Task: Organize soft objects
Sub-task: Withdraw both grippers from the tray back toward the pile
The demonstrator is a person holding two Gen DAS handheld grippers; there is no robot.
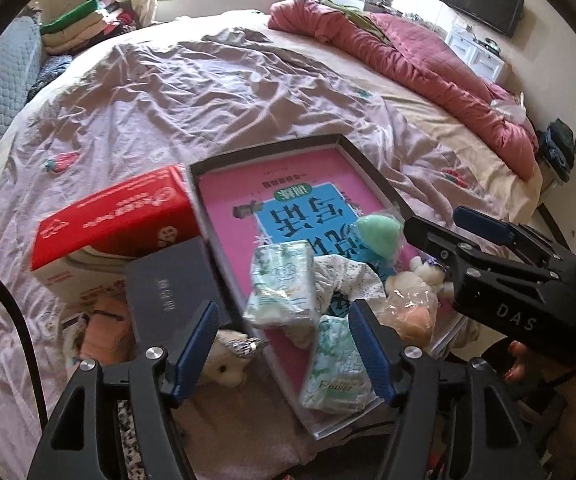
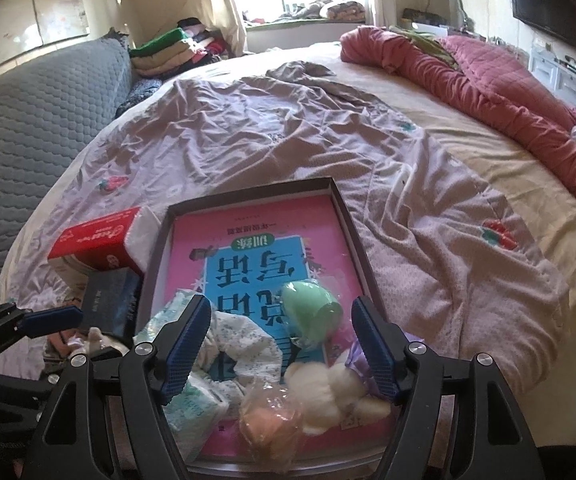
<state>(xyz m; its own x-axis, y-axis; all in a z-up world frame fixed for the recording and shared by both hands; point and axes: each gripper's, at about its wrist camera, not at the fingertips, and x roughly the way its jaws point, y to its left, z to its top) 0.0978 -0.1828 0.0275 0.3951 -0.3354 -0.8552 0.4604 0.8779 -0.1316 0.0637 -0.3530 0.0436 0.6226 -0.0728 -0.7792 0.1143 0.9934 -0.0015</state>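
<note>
A dark-rimmed tray (image 1: 348,142) (image 2: 330,186) with a pink book inside lies on the bed. In it are two green-patterned tissue packs (image 1: 282,286) (image 1: 334,368), a floral scrunchie (image 2: 240,344), a green sponge egg (image 1: 380,234) (image 2: 310,304), an orange sponge in plastic (image 2: 270,420) and a white plush toy (image 2: 328,386). My left gripper (image 1: 286,352) is open above the tissue packs. My right gripper (image 2: 282,346) is open over the scrunchie and plush; it also shows in the left wrist view (image 1: 448,222).
A red carton (image 1: 116,216) and a dark blue box (image 1: 168,292) sit left of the tray. A white plush (image 1: 228,364) lies under the left gripper. A crumpled strawberry-print sheet (image 1: 192,92) covers the bed, and a red quilt (image 1: 428,68) is bunched at the far right.
</note>
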